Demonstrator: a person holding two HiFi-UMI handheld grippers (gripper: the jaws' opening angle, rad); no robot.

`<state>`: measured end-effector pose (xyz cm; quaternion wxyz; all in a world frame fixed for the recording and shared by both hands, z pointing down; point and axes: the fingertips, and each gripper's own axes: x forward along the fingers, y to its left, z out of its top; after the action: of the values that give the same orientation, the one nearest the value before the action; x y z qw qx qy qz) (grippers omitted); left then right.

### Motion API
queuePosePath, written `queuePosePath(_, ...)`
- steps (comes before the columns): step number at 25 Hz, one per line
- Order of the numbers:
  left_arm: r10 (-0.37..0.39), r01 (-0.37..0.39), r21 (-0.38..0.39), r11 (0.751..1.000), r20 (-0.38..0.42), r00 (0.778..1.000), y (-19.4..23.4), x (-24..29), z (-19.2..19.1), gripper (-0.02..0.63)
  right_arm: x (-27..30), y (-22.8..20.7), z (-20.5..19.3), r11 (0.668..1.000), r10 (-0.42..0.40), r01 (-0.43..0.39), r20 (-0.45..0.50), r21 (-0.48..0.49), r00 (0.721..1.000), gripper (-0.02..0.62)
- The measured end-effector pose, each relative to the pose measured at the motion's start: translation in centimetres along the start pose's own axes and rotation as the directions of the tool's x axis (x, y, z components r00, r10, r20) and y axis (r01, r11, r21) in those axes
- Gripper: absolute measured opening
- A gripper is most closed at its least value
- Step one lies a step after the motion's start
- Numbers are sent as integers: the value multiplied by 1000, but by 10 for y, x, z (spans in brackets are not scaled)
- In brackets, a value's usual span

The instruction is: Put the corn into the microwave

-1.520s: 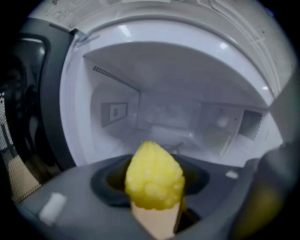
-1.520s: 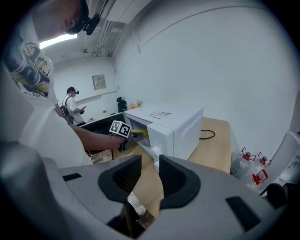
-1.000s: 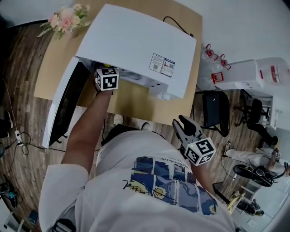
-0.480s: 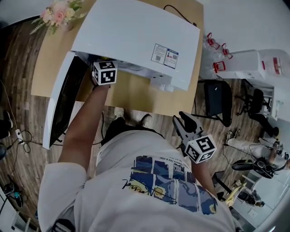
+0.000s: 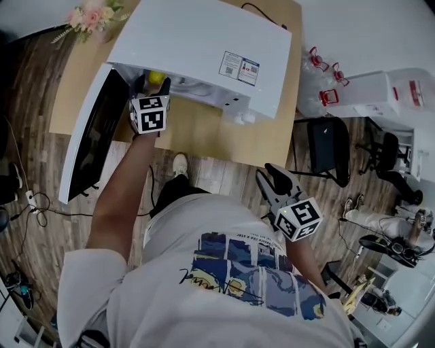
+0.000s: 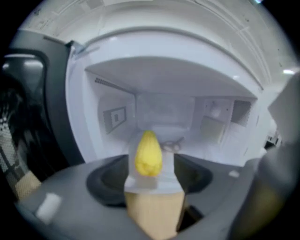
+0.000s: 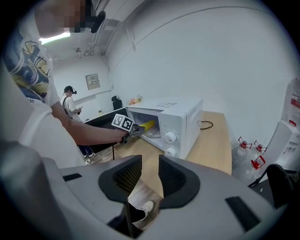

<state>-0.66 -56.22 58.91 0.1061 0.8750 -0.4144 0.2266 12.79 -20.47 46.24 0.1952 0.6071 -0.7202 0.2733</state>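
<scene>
The yellow corn (image 6: 149, 153) lies at the front of the open white microwave's (image 5: 204, 47) cavity, its tip pointing at me. My left gripper (image 6: 151, 176) sits just outside the opening, jaws opening wide; the corn shows in the gap ahead and the pads do not press it. From above, the corn (image 5: 155, 77) peeks out beyond the left gripper (image 5: 155, 87). In the right gripper view the corn (image 7: 146, 125) juts from the microwave (image 7: 180, 117) past the left gripper (image 7: 132, 132). My right gripper (image 5: 270, 178) hangs back off the table, jaws slightly apart around nothing.
The microwave door (image 5: 92, 132) hangs open to the left. A flower vase (image 5: 92, 17) stands on the wooden table (image 5: 197, 132). A black chair (image 5: 323, 156) and water bottles (image 5: 325, 95) are to the right. A person (image 7: 71, 105) stands in the background.
My left gripper has drawn back out of the microwave opening toward me, and the corn now shows beyond its tips. The right gripper has barely shifted.
</scene>
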Motion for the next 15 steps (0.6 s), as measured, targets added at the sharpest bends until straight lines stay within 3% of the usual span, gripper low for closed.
queuePosePath(6,19,-18,-32,999,8,1000,-18,-53,-7,296,-35,1,-21,1000,5,-5,50,1,999,76)
queuePosePath(15,-9,11,-46,999,36,999,-70,-161,-26,103,-94,16,-64,999,35,-33,105,-16,994,40)
